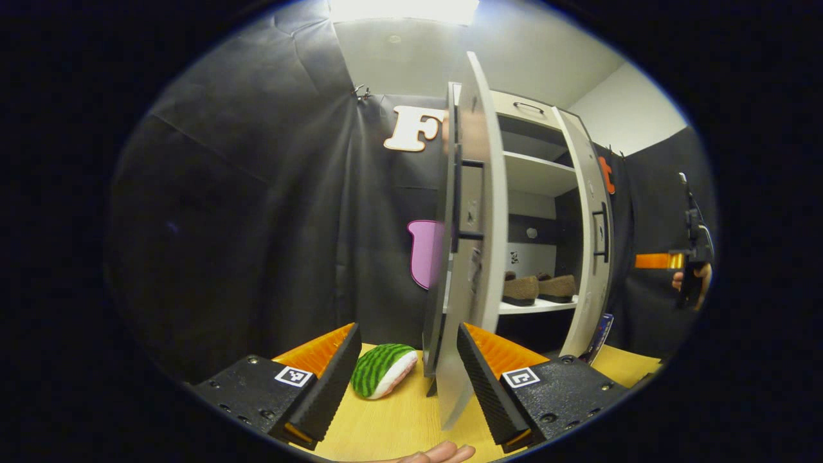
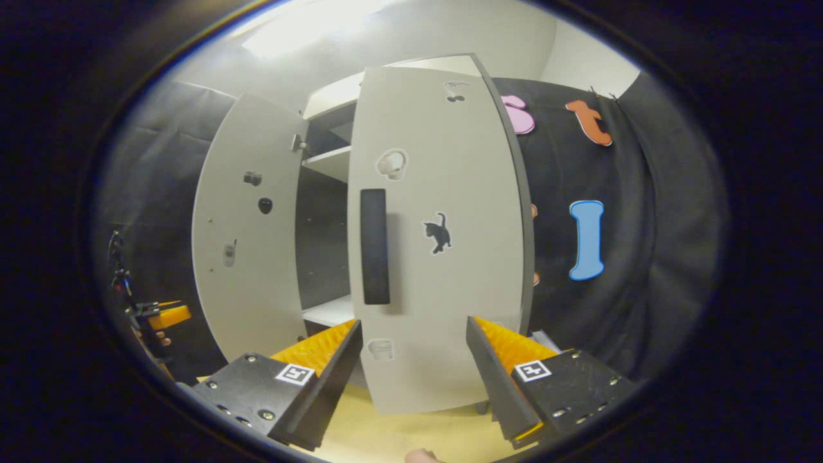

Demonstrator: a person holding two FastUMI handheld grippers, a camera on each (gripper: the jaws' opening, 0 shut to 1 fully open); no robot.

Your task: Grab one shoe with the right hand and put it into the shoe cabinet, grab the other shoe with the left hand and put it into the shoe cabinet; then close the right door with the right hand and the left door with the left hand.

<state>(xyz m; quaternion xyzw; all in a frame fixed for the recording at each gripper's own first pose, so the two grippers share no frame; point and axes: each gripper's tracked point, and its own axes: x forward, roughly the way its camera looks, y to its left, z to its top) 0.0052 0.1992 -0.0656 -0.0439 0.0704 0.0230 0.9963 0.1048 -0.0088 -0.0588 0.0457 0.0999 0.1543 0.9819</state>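
Both brown suede-like shoes [image 1: 539, 288] already sit side by side on the lower white shelf [image 1: 537, 307] of the tall white shoe cabinet [image 1: 533, 173], so what remains is the doors. The left tongs [image 1: 406, 379] stand apart and hold nothing; the edge of the left white door [image 1: 472, 244], seen nearly edge-on, hangs between the fingers without both pressing on it. A green-striped watermelon-slice plush toy [image 1: 384, 370] lies on the pale wooden table [image 1: 398, 424] just beside that door's foot.

In the right gripper view the right tongs [image 2: 415, 373] are likewise spread and empty, facing the outer face of the right white door [image 2: 437, 244], which stands partly swung toward shut, its long dark vertical handle [image 2: 375, 246] above the fingers.

The doors look like stiff, light board panels on hinges; I judge they should swing easily, and the smooth faces may let a finger slide. A push on the flat face near the free edge, or against the handle, looks like the surest contact.
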